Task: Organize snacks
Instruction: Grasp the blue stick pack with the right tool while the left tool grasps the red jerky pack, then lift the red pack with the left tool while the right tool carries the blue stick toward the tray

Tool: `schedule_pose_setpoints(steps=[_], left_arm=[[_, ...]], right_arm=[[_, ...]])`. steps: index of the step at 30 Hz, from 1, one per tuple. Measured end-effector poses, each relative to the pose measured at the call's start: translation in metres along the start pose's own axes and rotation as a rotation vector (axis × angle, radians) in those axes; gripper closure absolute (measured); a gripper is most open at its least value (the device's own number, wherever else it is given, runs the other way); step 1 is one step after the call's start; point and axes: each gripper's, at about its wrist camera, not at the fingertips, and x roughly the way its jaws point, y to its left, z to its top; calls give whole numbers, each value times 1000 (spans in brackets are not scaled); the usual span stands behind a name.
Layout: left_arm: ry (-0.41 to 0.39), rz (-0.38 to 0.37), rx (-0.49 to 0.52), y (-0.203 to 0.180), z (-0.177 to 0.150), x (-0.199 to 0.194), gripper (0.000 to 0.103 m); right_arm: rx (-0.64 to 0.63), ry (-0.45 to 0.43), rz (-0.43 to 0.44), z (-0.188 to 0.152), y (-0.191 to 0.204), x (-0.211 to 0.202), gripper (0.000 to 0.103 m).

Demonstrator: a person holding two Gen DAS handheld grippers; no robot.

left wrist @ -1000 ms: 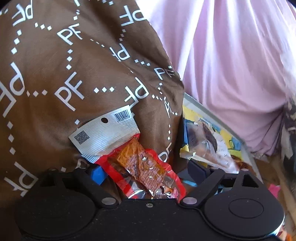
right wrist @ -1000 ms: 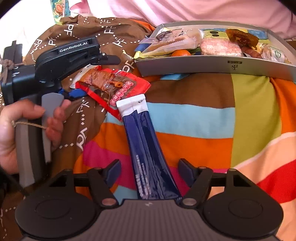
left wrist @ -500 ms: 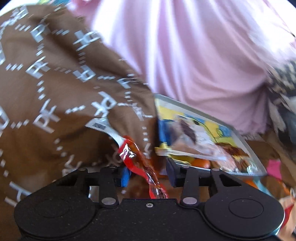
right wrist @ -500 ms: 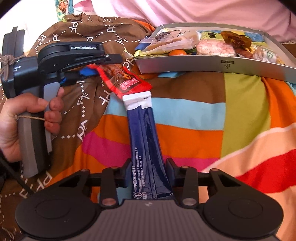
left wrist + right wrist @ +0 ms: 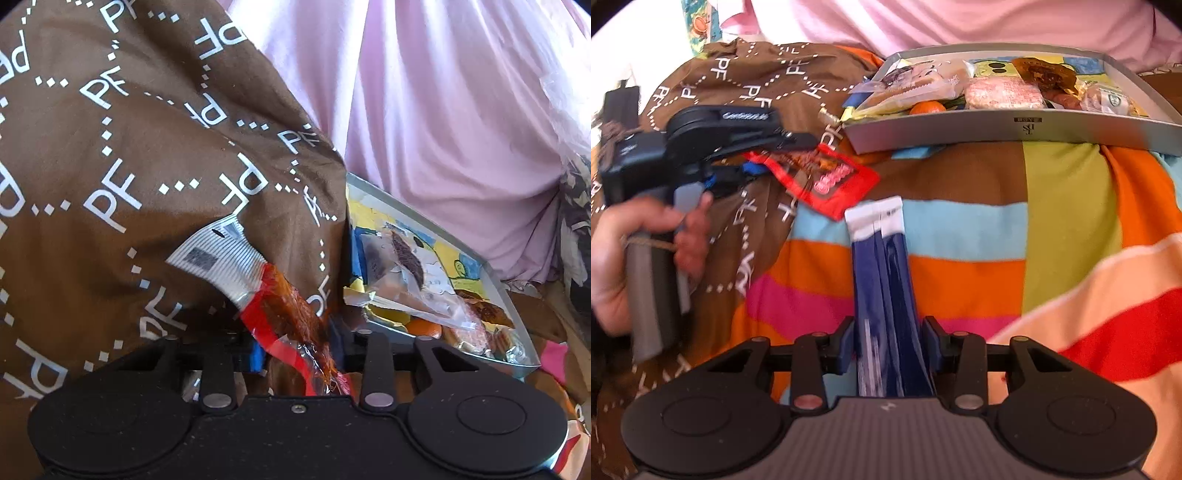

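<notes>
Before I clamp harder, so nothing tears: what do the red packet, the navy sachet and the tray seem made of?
Red packet: thin glossy plastic film, partly clear, wrinkled with glints. Navy sachet: smooth, likely laminated film, long creases and a white sealed end. Tray: looks like rigid grey card or thin metal, matte, straight walls; I cannot tell which.

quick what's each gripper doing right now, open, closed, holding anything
Left gripper: closed on the red and clear plastic snack packet.
Right gripper: closed on the long dark blue snack pouch.
</notes>
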Motion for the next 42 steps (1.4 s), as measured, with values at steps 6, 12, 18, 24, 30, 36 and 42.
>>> schedule_pose_setpoints(steps=[6,12,18,24,30,36,42], left_arm=[[-16,17,63,-17,-5,-25,80],[-33,11,72,-35,-15,-59,85],[-5,-57,158,-63,-31,-88,89],[75,-85,182,-80,-54,-110,89],[178,-41,119,-71,-63,-127,89],[189,-40,90,-60,-64,-124,88],[192,-56,103,-60,-68,-119,88]], right_arm=[[-47,-5,-46,-10,10,-8,68],[0,-15,-52,-32,5,-34,69],[86,-55,-30,-56,-3,-57,69],[92,-80,-33,-67,-5,-72,69],[-51,-80,-150,-69,4,-85,66],[-53,-63,-160,-65,5,-77,63],[-70,-49,-170,-62,7,-63,59]])
